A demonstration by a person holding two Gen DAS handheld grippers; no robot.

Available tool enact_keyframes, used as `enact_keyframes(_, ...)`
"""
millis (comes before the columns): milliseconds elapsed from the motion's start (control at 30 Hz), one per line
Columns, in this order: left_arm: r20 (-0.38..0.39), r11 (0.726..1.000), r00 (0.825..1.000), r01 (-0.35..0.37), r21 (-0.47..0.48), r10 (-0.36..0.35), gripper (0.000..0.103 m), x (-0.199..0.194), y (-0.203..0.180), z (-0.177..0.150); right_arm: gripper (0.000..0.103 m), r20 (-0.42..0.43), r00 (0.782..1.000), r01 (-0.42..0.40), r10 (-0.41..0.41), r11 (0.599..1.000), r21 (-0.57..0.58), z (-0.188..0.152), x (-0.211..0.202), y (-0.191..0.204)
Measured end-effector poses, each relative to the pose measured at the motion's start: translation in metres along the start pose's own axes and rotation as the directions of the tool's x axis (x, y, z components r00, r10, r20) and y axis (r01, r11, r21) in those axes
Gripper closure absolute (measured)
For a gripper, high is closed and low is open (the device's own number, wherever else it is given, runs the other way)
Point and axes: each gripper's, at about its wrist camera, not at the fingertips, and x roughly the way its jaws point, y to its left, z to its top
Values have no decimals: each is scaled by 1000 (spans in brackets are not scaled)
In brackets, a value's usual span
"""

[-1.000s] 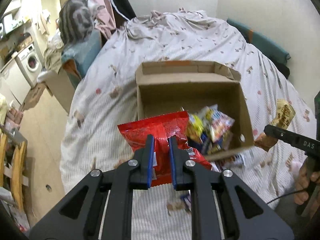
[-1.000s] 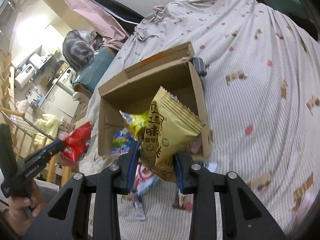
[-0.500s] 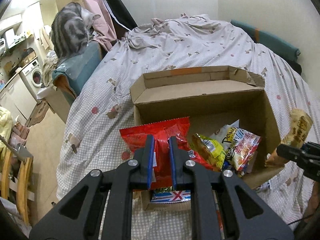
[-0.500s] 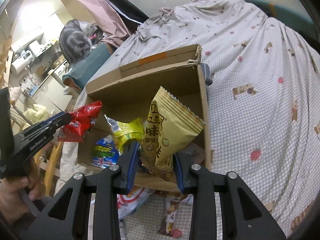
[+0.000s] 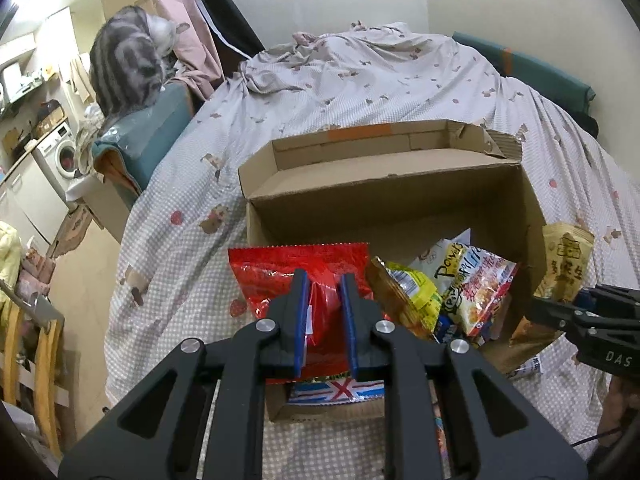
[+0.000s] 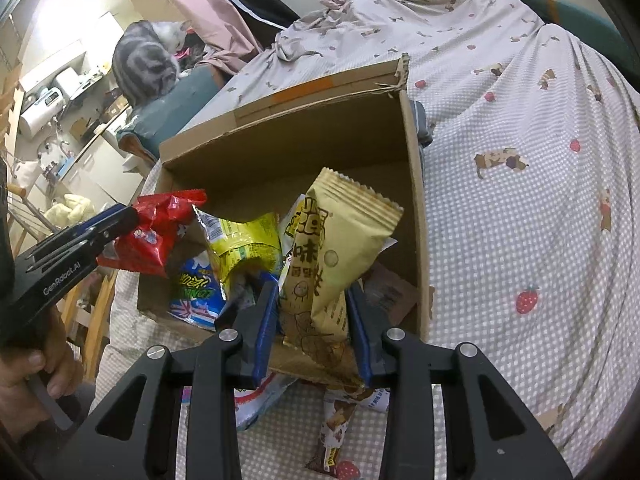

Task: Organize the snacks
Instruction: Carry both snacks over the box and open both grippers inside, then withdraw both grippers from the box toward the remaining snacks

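An open cardboard box [image 5: 384,184] sits on the dotted bedspread and holds several snack bags, among them a yellow one [image 5: 408,296] and a blue flag-print one [image 5: 336,390]. My left gripper [image 5: 323,280] has a red snack bag [image 5: 280,276] between its blue pads over the box's near left corner; its jaws are opening and still touch the bag. My right gripper [image 6: 313,285] has a tan snack bag [image 6: 340,232] upright between its pads over the box's near right side, its jaws opening too. In the other view, each gripper shows at the frame's edge.
A grey striped cat [image 5: 124,68] sits on a teal cushion left of the bed. Loose snack packets [image 6: 336,432] lie on the bedspread in front of the box. A wooden chair [image 5: 44,344] and a washing machine [image 5: 60,152] stand at the far left.
Both grippers have come down and closer to the box with their bags. The red bag and the tan bag now hang over the box's opening.
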Motion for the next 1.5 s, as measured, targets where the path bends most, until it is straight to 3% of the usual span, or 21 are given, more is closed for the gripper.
enact_keyframes(433,-21,999,999,24,-39,-25,88,2,3,-3,64,1,1000,-13,13,1000,-6,2,3,2)
enact_keyframes(533,-35,998,999,35,-57,-37,82,3,7,-4,64,16,1000,12,-11,1000,-23,5,1,2)
enact_keyframes(633,-25,999,1000,-11,-47,10,73,2,7,-3,63,61,998,20,-18,999,-29,10,-8,1)
enact_keyframes(700,-16,998,1000,-8,-56,7,54,0,7,-3,45,87,996,34,-33,999,-19,11,-11,-1)
enact_keyframes(733,-12,998,1000,0,-68,-1,47,-1,8,-3,29,96,994,49,-47,999,-20,12,-13,-2)
enact_keyframes(767,-8,997,1000,4,-79,-5,33,-2,10,-3,22,109,992,69,-66,997,-24,13,-14,-2)
enact_keyframes(833,5,994,1000,10,-105,-10,24,-4,13,-3,20,129,990,60,-57,998,-20,15,-18,-3)
enact_keyframes(1500,-9,991,999,41,-130,-42,23,-19,17,-13,17,130,989,63,-66,998,32,6,-38,-12)
